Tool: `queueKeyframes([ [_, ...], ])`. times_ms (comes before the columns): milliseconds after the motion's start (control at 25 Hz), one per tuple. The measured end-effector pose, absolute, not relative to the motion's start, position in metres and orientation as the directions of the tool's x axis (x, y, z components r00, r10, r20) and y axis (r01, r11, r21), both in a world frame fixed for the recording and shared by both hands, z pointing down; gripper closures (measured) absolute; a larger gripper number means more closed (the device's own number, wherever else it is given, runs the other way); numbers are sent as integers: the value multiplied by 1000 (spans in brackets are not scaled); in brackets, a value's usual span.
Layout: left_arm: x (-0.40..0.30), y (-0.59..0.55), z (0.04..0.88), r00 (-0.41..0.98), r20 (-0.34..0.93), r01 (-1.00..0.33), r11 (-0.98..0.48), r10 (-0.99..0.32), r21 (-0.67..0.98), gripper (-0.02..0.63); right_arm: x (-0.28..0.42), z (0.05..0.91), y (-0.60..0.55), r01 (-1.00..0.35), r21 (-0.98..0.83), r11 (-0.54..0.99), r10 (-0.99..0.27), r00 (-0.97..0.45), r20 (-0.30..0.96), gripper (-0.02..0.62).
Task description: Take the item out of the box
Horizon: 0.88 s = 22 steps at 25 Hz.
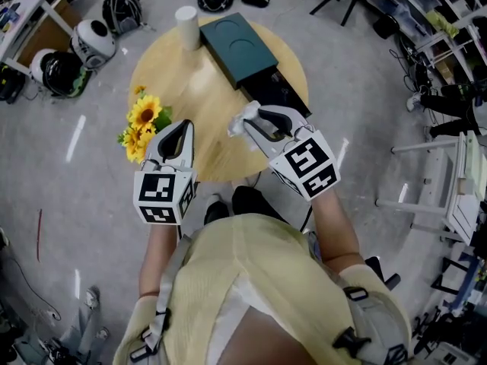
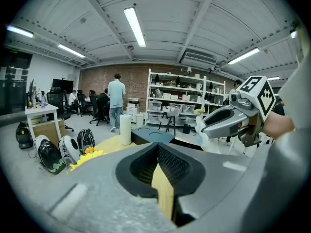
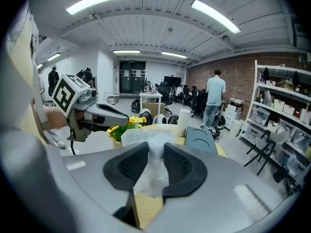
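A dark teal box (image 1: 240, 48) lies at the far side of the round wooden table (image 1: 190, 90), its black drawer (image 1: 278, 90) pulled out toward me. My right gripper (image 1: 247, 120) hovers over the table's near right part, shut on a crumpled clear plastic packet (image 1: 236, 125). In the right gripper view the packet (image 3: 153, 174) fills the gap between the pads (image 3: 182, 166). My left gripper (image 1: 176, 128) hangs over the table's near left edge. Its jaws (image 2: 158, 147) meet at the tips with nothing between them.
Yellow sunflowers (image 1: 143, 124) stick out at the table's left edge, close to the left gripper. A white cylinder (image 1: 187, 27) stands beside the box. Helmets (image 1: 91, 40) lie on the floor at the far left. Shelving (image 1: 456, 181) and chairs stand to the right.
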<state>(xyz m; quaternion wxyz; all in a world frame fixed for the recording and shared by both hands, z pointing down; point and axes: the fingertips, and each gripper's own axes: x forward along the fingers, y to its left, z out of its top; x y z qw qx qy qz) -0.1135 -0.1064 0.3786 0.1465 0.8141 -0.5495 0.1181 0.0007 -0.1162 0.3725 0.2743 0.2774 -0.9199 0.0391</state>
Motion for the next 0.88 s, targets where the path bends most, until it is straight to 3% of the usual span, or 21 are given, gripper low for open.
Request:
queueKeyframes([
  [880, -121, -107, 374, 361, 324, -932, -330, -874, 148, 607, 0, 368, -118, -610, -174, 773, -505, -758, 413, 491],
])
